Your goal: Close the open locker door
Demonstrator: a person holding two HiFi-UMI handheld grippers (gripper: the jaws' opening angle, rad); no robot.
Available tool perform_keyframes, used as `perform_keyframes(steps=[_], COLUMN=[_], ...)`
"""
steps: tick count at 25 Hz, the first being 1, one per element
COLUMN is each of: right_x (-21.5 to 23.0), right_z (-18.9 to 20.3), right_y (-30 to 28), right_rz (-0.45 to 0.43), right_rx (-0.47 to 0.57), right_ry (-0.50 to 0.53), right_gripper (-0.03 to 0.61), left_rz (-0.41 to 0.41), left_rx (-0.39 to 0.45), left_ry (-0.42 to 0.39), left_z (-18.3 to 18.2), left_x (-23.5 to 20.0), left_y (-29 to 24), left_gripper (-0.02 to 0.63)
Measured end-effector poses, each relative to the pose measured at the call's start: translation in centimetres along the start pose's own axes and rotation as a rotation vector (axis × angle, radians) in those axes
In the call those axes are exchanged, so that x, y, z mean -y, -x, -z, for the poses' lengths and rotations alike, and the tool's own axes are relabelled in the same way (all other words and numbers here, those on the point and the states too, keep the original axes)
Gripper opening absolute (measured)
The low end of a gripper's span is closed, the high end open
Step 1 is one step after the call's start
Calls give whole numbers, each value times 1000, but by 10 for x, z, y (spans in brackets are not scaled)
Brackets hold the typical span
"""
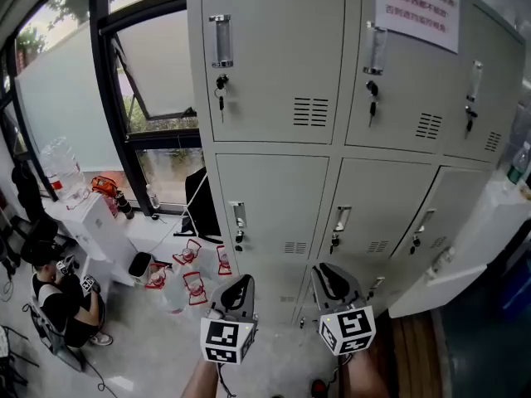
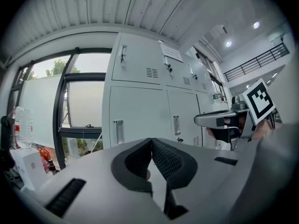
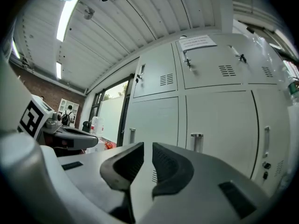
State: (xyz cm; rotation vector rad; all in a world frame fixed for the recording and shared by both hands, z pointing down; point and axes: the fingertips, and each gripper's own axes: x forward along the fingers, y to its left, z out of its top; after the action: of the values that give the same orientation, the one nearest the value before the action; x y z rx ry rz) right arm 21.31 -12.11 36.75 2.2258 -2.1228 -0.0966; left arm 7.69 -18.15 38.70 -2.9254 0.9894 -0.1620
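We held our left gripper [image 1: 243, 282] shut and empty, and our right gripper [image 1: 325, 270] slightly parted and empty, before pale grey metal lockers [image 1: 274, 181]. The pale grey open locker door [image 1: 465, 255] hid its contents.

Daylight pours through the window [image 1: 153, 81] left of the left gripper [image 1: 241, 282]; a strip light [image 3: 67, 14] glares above the right gripper [image 3: 147, 146]. Edges bend and darken.

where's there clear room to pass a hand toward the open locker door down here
Free: bare grey floor between the red-framed clear containers and the left gripper, and the gap from the right gripper to the open white locker door. Crowded: under the window, with containers, white dispenser and a seated person.
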Motion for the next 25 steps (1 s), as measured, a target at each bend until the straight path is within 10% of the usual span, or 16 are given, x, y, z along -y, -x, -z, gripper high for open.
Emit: perform_keyframes(steps=[25], right_x=[19], right_z=[65], right_y=[166], right_rz=[244], right_rx=[-87], right_ry=[-64], right_gripper=[17], left_rz=[199], left_rx=[-38], left_ry=[-12], left_z=[33], left_x=[108], left_y=[50], left_gripper=[21])
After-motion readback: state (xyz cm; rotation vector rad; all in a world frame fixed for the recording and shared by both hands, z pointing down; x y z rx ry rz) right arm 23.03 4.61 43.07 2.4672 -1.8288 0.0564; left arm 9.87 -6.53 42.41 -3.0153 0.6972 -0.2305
